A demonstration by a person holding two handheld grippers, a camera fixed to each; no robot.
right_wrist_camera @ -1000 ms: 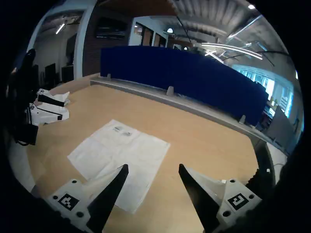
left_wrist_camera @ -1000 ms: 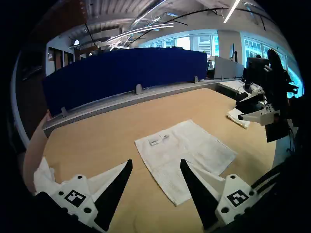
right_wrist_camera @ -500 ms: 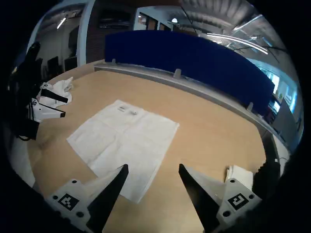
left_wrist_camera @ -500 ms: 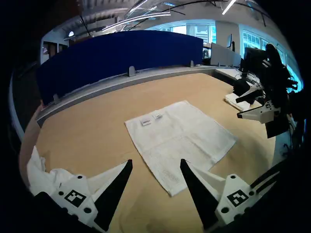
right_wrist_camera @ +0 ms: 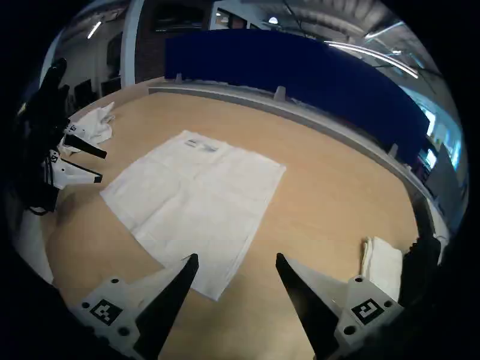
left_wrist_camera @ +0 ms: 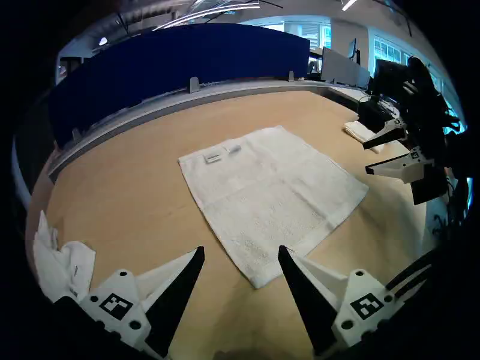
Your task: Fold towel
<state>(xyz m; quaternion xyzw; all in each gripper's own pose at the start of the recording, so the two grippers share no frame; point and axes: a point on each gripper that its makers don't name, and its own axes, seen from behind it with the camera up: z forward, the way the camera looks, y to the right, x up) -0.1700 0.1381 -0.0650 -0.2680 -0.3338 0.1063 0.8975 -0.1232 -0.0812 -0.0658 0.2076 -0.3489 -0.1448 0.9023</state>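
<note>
The towel (left_wrist_camera: 270, 192) was laid flat and unfolded on the wooden table (left_wrist_camera: 132, 186), with two small labels (left_wrist_camera: 221, 153) seen near its far edge. The left gripper (left_wrist_camera: 240, 249) was held open with nothing between its parted fingers, and the towel's nearest corner was seen just ahead of the fingertips. The right gripper (right_wrist_camera: 236, 256) was likewise held open and empty at the opposite side of the towel, another corner lying just ahead of its left finger. In the left gripper view, the right gripper was also seen farther off at the table's right end, raised above the surface and apart from the towel. A crumpled cloth (left_wrist_camera: 57, 267) was left on the table near the left gripper, and a folded cloth (right_wrist_camera: 384, 264) near the right one. The far side of the table was bordered by a blue partition (left_wrist_camera: 180, 60).
</note>
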